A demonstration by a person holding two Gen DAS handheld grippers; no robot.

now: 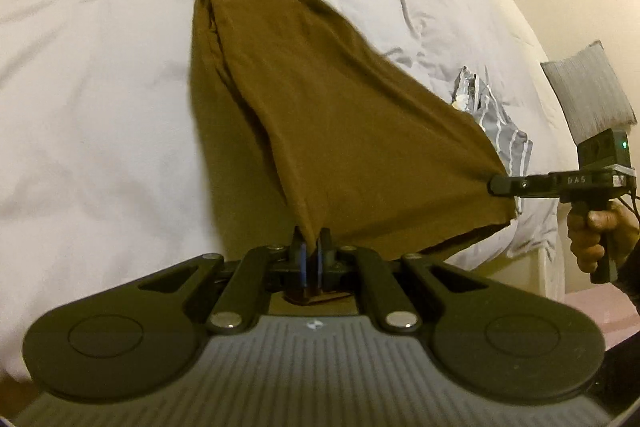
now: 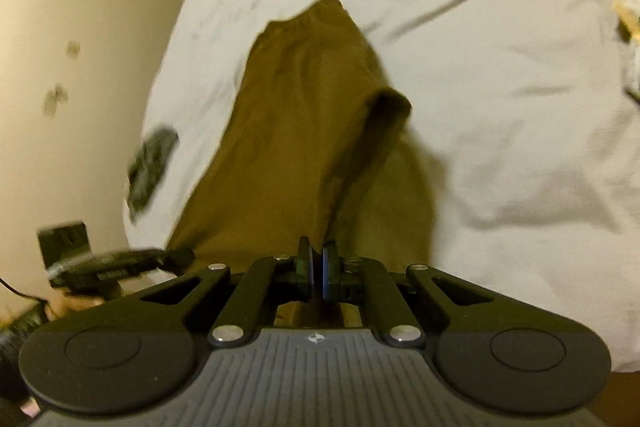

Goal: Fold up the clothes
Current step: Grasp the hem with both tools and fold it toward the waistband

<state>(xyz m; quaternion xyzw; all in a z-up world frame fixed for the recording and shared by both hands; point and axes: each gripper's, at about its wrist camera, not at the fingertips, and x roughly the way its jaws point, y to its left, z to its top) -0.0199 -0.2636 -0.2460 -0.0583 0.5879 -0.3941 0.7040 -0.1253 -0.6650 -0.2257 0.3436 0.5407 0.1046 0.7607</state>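
A brown garment (image 1: pixel 320 115) stretches from the white bed (image 1: pixel 100 75) up toward both grippers, its far end resting on the sheet. My left gripper (image 1: pixel 311 241) is shut on the near left corner of its hem. My right gripper (image 1: pixel 496 183) shows at the right of the left wrist view, held by a hand (image 1: pixel 596 231), pinching the other corner. In the right wrist view the brown garment (image 2: pixel 288 131) hangs ahead, a fold drooping in the middle, and my right gripper (image 2: pixel 318 255) is shut on its edge. The left gripper (image 2: pixel 176 255) appears blurred at lower left.
A grey striped cloth (image 1: pixel 496 115) lies crumpled on the bed beyond the garment's right edge. A grey cushion (image 1: pixel 588 87) stands at the right by a cream wall. A dark blurred object (image 2: pixel 152 155) sits at the bed's left edge in the right wrist view.
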